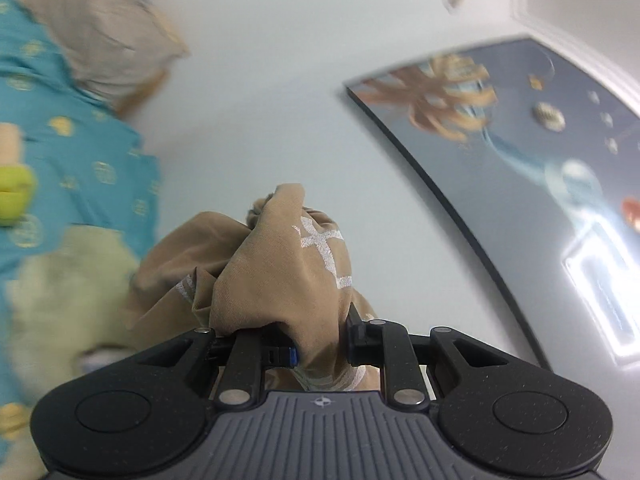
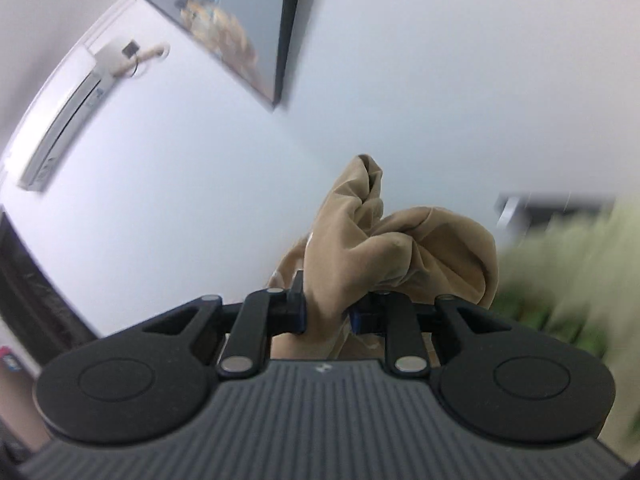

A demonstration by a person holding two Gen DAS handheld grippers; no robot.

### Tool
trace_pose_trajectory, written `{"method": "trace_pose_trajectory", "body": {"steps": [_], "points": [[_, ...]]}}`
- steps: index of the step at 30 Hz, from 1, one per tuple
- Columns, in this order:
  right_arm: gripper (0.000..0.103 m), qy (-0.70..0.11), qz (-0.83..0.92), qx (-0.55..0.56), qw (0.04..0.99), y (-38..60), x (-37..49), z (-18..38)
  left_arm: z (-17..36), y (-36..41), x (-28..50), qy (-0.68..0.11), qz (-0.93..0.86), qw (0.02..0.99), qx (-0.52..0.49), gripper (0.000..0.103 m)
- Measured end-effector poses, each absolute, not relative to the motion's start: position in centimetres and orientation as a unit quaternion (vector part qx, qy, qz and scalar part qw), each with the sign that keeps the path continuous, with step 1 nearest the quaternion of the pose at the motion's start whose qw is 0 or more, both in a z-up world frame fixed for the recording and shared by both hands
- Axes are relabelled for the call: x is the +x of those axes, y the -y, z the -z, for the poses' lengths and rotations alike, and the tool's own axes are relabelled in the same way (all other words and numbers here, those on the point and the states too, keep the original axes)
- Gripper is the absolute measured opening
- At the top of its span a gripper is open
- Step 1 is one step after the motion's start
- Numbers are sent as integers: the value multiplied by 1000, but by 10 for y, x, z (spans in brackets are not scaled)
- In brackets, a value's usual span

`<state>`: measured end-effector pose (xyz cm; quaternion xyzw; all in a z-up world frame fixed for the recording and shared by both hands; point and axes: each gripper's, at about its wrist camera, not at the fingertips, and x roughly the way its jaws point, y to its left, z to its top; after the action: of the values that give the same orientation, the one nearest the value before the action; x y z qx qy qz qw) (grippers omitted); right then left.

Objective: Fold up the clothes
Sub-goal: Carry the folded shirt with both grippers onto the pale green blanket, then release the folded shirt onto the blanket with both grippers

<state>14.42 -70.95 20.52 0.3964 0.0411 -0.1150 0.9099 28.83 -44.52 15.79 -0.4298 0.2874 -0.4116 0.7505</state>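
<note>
Tan cloth [image 1: 280, 264], with pale woven crosses on it, is bunched between the jaws of the left gripper [image 1: 320, 344] in the left wrist view; the jaws are clamped on it, and it billows up and forward over the fingers, held in the air against a white wall [image 1: 260, 80]. To the left stands a person [image 1: 60, 128] in a teal patterned top and beige head covering, blurred. Low on the left is a pale green mass [image 1: 64, 300], perhaps more fabric, too smeared to tell. A dark framed picture [image 1: 520, 148] with golden flowers hangs on the right.

Right wrist view: the right gripper [image 2: 328, 316] likewise has its jaws clamped on a fold of the cloth [image 2: 384, 248], which stands up in loose folds before the wall [image 2: 440, 80]. The picture [image 2: 240, 28] shows at top, an air conditioner [image 2: 68, 120] at left, and a green blur [image 2: 568, 264] at right.
</note>
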Motion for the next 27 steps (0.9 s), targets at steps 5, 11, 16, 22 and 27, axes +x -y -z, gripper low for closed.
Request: {"method": "trace_pose_trajectory", "body": {"steps": [5, 11, 16, 22, 27], "points": [[23, -38, 180, 368, 912, 761, 133, -184, -131, 547, 296, -301, 464, 755, -353, 22], [23, -101, 215, 364, 901, 764, 112, -106, -52, 565, 265, -345, 479, 761, -268, 22], [23, -123, 216, 359, 900, 742, 92, -71, -18, 543, 243, -349, 501, 763, -212, 23], [32, -145, 240, 369, 886, 733, 90, -71, -30, 550, 235, -340, 480, 797, -137, 49], [92, -174, 252, 342, 888, 713, 79, -100, -68, 523, 213, -290, 473, 829, -67, 97]]}}
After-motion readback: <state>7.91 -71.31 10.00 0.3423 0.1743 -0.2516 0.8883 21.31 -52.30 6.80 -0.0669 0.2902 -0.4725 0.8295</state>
